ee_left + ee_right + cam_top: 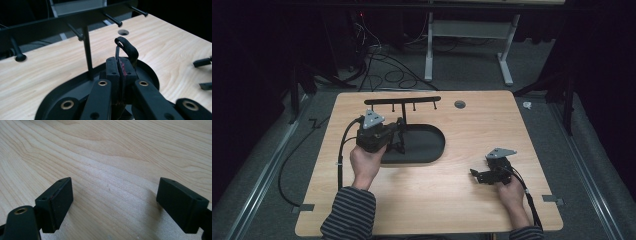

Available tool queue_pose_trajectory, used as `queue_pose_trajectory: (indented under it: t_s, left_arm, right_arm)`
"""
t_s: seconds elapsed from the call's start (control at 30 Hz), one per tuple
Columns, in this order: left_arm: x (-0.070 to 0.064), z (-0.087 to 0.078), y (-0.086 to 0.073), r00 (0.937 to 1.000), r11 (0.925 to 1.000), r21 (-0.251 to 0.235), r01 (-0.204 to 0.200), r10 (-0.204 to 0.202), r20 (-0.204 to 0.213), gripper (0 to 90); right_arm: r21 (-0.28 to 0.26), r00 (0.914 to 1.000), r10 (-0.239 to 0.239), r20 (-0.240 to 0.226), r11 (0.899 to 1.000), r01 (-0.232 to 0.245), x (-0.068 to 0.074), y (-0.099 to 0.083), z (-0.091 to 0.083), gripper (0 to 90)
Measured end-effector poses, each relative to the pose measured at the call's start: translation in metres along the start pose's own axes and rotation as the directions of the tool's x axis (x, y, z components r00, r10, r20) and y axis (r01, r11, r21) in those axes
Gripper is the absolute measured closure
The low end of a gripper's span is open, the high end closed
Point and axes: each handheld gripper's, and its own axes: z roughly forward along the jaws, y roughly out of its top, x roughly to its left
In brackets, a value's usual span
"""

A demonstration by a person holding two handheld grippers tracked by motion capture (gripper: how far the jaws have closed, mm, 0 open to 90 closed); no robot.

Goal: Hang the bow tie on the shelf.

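Left gripper (120,72) pinched tight — right gripper (115,205) jaws wide apart

One rack (402,101) with four pegs, one oval tray (432,145), one black strap (128,50), two grippers.

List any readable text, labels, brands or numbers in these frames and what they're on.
None readable: no lettering on the light wooden table, the black metal peg rack with oval tray base, the black loop strap clamped in the left hand-held gripper, or the open right hand-held gripper.
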Motion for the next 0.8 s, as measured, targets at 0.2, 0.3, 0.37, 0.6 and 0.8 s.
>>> queue_pose_trajectory:
  t_s: [0.2,0.3,0.37,0.6,0.8]
  left_arm:
    - [0.007,0.003,0.005,0.9996,1.0000,-0.004,0.007,-0.007,-0.029,87.7]
    - [0.011,0.003,0.009,0.9989,0.9996,-0.017,0.023,-0.024,-0.041,87.7]
    - [0.013,0.003,0.011,0.9985,0.9995,-0.020,0.025,-0.026,-0.049,87.7]
    - [0.018,0.010,0.017,0.9977,0.9994,-0.018,0.030,-0.031,-0.060,87.7]
    - [0.023,0.014,0.020,0.9956,0.9992,-0.019,0.036,-0.037,-0.086,87.6]
  right_arm:
    - [0.000,1.0000,0.000,0.000,1.000,0.000,0.000,0.000,0.000,14.8]
    - [0.001,1.0000,-0.001,0.001,1.000,0.001,0.000,0.000,0.000,14.8]
    - [0.001,1.0000,-0.001,0.001,1.000,0.001,0.000,0.000,0.000,14.8]
    - [0.001,1.0000,-0.001,0.001,1.000,0.001,0.000,0.000,0.000,14.8]
    - [0.001,1.0000,-0.001,0.001,1.000,0.001,0.000,0.000,0.000,14.8]
